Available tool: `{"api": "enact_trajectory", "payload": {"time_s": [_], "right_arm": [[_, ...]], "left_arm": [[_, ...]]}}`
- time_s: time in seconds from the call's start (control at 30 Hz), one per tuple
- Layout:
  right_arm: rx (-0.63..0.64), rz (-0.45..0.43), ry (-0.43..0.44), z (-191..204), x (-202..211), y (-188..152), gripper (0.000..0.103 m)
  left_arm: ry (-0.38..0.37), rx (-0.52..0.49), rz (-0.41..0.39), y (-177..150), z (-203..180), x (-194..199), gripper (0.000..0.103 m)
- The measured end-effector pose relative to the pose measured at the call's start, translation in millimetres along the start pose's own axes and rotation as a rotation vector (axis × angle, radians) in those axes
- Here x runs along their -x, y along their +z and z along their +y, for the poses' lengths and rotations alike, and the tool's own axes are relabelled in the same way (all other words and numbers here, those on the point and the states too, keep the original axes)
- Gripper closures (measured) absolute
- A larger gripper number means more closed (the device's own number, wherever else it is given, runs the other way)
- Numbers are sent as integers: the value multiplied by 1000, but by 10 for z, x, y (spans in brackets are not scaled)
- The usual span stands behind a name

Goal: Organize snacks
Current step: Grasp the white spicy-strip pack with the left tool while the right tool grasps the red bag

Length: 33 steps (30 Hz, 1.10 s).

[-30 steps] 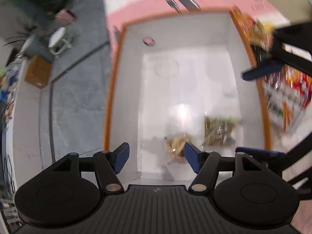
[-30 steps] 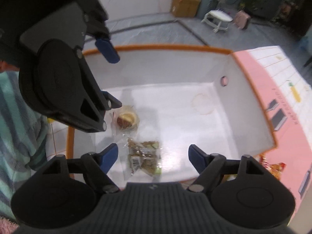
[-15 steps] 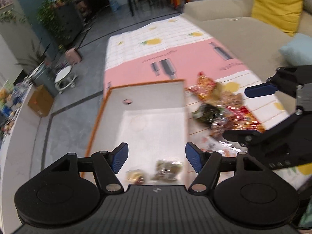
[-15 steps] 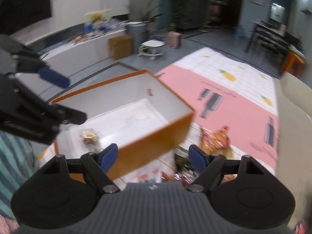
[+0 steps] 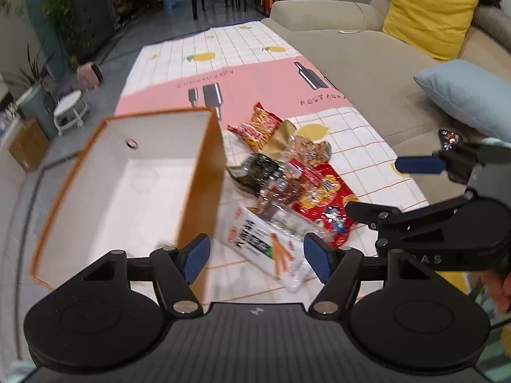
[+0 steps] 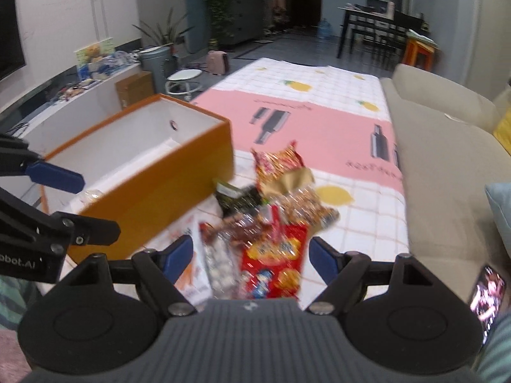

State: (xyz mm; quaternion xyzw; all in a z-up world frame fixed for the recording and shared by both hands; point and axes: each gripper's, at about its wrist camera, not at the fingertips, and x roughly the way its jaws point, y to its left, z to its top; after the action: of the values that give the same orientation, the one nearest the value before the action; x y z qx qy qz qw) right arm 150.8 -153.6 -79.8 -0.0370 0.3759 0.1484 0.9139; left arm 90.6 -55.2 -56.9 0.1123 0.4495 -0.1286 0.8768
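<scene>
An orange box (image 5: pixel 204 166) with a white inside stands on the patterned cloth, also in the right wrist view (image 6: pixel 153 198). A small packet (image 6: pixel 90 194) lies in its near end. Right of the box lies a snack pile: a red packet (image 5: pixel 325 198), a white packet with sticks pictured on it (image 5: pixel 265 249), a dark green packet (image 5: pixel 255 172) and an orange-red bag (image 5: pixel 258 124). My left gripper (image 5: pixel 255 255) hangs open above the white packet, beside the box's right wall. My right gripper (image 6: pixel 250 257) hangs open above the red packet (image 6: pixel 274 255), holding nothing.
The pink and white cloth (image 5: pixel 255 79) covers the floor. A beige sofa (image 5: pixel 351 57) with a yellow cushion (image 5: pixel 428 12) and a blue cushion (image 5: pixel 463 92) runs along the right. A lit phone (image 6: pixel 487 290) lies near the right gripper. A white stool (image 5: pixel 70 108) stands far left.
Both grippers have swung away from above the box's inside, to the right and over the snack pile. Both stay open with nothing in them.
</scene>
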Motion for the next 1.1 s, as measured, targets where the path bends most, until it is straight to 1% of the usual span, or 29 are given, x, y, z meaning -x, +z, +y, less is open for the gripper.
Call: {"api": "enact_trajectory", "payload": {"time_s": [0.13,0.27,0.33,0.43,0.53,0.63,0.73,0.8,0.9,1.0,1.1], "right_arm": [[-33,15,-34,-100,-75,-200,26],[-73,44,-52,-218,-176,-332,26],[-94,65,-54,-260,-234,-369,26],[-100,82,-38,-291,-319,-400,26],[-84,93,-35,-287,-395,-422,26],[-68,105,-42,-285,-488,-424,27],[-82,112,-68,-323,-591,-397,30],[-111,114,-62,-365,-659,-373,33],[-150,125,-50,-420,-778,-346,33],[-178,142,-34,-459,-890,-338,33],[-192,162,-14,-480,-1001,-337,33]], "left_arm": [[-16,36,15,-75,-54,-148,24],[-20,22,38,-123,-107,-322,24],[-4,11,59,-135,-127,-420,24],[-15,30,93,-145,-126,-544,24],[-30,92,117,-133,-97,-659,24],[-43,146,116,-108,-75,-758,24],[-17,187,111,-80,-59,-875,24],[1,235,110,-74,-21,-947,24],[18,316,118,-73,50,-1053,24],[59,380,135,-104,88,-1146,24],[71,441,148,-147,154,-1219,23]]}}
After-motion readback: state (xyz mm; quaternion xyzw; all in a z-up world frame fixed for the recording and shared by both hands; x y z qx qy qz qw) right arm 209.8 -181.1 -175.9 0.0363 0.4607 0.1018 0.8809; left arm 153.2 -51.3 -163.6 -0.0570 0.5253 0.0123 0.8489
